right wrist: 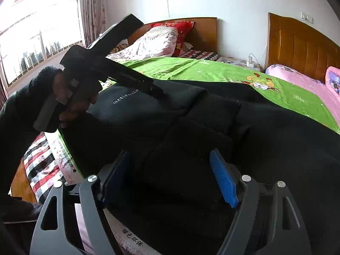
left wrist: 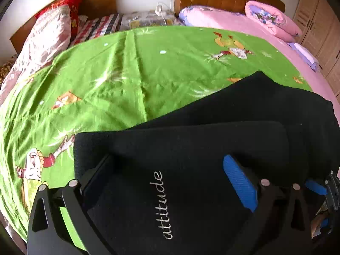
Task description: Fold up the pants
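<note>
Black pants (left wrist: 212, 140) with white "attitude" lettering (left wrist: 162, 205) lie between blue pads (left wrist: 240, 182), ahead a green cartoon-print sheet (left wrist: 127, 74).

2 wrist views close above pants (left wrist: 212, 116), sharing green bedspread (left wrist: 106, 74)

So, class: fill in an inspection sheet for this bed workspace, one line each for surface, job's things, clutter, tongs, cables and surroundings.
Surface: green cartoon-print sheet, creased.
Job's things: black pants, partly folded, "attitude" lettering up.
Clutter: pink quilt; patterned pillow; red pillow.
Tongs: left tongs open over the pants; right tongs open, fabric between the pads.
Cables: white charger cable by the headboards.
Surroundings: wooden headboard; window; wardrobe.
</note>
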The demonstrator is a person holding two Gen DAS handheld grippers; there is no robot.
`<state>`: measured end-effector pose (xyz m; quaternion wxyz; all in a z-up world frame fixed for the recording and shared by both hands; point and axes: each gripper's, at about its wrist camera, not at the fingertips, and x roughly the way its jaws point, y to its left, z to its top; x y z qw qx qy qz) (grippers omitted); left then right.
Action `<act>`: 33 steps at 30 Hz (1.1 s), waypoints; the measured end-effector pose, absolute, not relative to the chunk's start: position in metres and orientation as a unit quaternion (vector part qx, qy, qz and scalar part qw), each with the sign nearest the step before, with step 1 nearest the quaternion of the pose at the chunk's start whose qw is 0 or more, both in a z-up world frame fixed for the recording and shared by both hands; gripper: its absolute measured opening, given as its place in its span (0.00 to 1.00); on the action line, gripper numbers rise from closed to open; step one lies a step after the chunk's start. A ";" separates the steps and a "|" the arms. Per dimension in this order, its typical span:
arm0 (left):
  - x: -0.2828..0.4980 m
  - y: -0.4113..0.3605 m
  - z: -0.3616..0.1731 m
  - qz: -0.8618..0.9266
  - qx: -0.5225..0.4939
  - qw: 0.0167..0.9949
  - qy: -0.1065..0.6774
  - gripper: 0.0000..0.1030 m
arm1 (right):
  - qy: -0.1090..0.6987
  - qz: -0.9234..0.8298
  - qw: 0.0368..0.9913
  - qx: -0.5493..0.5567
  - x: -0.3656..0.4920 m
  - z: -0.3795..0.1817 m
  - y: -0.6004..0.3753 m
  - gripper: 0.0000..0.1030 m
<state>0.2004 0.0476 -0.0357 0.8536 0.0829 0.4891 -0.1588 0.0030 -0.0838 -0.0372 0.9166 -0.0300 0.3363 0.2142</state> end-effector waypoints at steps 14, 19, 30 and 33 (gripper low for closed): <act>0.180 0.037 -0.037 -0.103 0.134 0.887 0.430 0.99 | 0.356 0.211 0.909 0.046 0.000 -0.041 -0.109 0.81; 0.180 0.038 -0.037 -0.101 0.133 0.888 0.429 0.99 | 0.348 0.202 0.915 0.032 -0.006 -0.035 -0.107 0.81; 0.176 0.035 -0.037 -0.088 0.144 0.891 0.423 0.99 | 0.352 0.196 0.913 0.057 -0.014 -0.042 -0.128 0.85; 0.165 0.029 -0.031 -0.049 0.168 0.900 0.399 0.99 | 0.334 0.176 0.923 0.073 -0.024 -0.034 -0.149 0.85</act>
